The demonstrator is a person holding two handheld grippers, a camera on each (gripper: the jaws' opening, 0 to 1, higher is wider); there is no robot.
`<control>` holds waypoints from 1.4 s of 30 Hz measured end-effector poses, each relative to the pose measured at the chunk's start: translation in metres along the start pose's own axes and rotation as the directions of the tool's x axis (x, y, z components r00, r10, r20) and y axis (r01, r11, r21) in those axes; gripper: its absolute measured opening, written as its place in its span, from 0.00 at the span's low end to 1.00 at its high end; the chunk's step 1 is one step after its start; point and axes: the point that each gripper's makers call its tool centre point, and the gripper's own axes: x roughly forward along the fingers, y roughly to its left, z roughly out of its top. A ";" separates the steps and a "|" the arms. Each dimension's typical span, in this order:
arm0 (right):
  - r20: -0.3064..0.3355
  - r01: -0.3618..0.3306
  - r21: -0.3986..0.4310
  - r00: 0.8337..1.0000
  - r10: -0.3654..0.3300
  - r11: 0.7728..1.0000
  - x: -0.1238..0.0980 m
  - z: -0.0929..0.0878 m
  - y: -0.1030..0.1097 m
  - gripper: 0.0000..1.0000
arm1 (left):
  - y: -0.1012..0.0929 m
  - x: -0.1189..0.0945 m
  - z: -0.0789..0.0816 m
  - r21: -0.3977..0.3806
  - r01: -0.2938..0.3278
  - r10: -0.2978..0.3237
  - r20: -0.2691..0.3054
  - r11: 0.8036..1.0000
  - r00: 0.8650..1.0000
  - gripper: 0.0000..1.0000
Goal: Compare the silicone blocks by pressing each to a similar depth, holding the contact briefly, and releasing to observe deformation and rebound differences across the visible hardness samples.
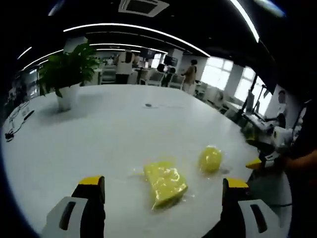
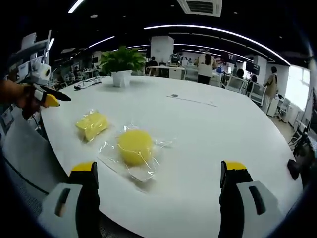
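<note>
Two yellow silicone blocks in clear plastic wrap lie on the white table [image 1: 99, 134]. The rectangular block [image 1: 166, 183] rests just ahead of my left gripper [image 1: 163, 182], whose jaws stand wide open with nothing held. The round block [image 1: 210, 158] lies beyond it to the right. In the right gripper view the round block [image 2: 134, 146] is nearest, ahead of my open right gripper [image 2: 158, 167], and the rectangular block [image 2: 92, 125] lies further left. The left gripper [image 2: 47, 99] shows at the table's left edge, held by a hand. The right gripper [image 1: 262, 161] shows at the table's right edge.
A potted green plant [image 1: 67, 74] [image 2: 121, 67] stands at the far side of the table. A small dark object [image 1: 147, 105] lies mid-table. The table edge [image 2: 54, 148] curves close to both grippers. People, desks and chairs fill the office behind.
</note>
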 end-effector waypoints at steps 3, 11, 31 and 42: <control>-0.006 0.007 0.007 1.000 -0.007 1.000 0.002 0.001 -0.001 0.96 | -0.019 0.028 0.022 -0.038 0.060 -0.059 0.009 0.997 0.998 1.00; -0.011 -0.017 0.008 1.000 0.017 1.000 0.005 -0.001 0.003 0.96 | -0.041 0.083 0.037 -0.004 0.099 -0.099 -0.018 0.995 0.995 1.00; 0.047 -0.025 0.002 0.999 0.025 1.000 0.004 0.010 0.005 0.96 | -0.059 0.154 -0.004 -0.230 0.133 -0.179 -0.192 0.964 0.965 0.94; 0.047 -0.033 -0.042 0.998 0.035 0.999 0.004 0.012 0.009 0.96 | -0.067 0.175 -0.017 -0.339 0.161 -0.235 -0.190 0.927 0.953 0.83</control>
